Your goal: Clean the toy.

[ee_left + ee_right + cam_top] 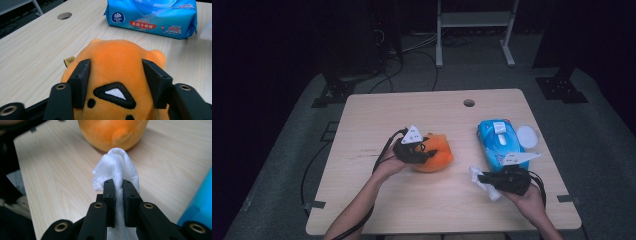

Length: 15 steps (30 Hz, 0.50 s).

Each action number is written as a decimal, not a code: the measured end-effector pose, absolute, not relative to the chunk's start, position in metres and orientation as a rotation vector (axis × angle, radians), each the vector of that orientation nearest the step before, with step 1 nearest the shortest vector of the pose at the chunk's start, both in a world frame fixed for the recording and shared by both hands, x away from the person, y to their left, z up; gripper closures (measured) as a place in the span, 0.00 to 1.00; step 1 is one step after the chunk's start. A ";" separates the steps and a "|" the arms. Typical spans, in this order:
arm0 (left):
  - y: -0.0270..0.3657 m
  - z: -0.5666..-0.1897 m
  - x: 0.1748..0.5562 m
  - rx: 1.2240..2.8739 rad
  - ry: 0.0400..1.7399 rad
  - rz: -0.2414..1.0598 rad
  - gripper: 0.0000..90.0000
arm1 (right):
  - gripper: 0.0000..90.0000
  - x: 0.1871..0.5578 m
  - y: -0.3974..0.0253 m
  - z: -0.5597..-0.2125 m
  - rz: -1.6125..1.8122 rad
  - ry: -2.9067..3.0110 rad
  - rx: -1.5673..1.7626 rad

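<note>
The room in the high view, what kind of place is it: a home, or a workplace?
Probably a lab or recording workspace, not a home. A bare wooden table with a cable hole stands on grey carpet, cables trail across the floor, and a metal stand is behind it in the dark.

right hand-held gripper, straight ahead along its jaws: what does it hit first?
Probably the orange plush toy. The right hand-held gripper, shut on a white wipe, points at it across bare table; the gap's depth is hard to judge.
</note>
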State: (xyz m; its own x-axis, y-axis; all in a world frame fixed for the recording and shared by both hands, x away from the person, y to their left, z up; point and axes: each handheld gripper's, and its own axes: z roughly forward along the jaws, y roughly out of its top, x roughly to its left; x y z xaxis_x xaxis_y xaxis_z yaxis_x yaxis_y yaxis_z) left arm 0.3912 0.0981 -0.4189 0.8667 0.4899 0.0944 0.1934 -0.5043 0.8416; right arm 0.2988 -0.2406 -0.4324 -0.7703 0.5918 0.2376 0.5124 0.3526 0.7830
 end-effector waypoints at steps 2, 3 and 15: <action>0.098 -0.418 0.391 2.100 0.496 0.396 0.46 | 0.90 0.298 -0.241 -0.434 1.378 2.519 1.029; 0.098 -0.418 0.391 2.100 0.494 0.395 0.44 | 0.90 0.296 -0.240 -0.438 1.311 2.531 1.013; 0.105 -0.411 0.388 2.099 0.501 0.373 0.35 | 0.76 0.296 -0.238 -0.444 1.226 2.544 0.996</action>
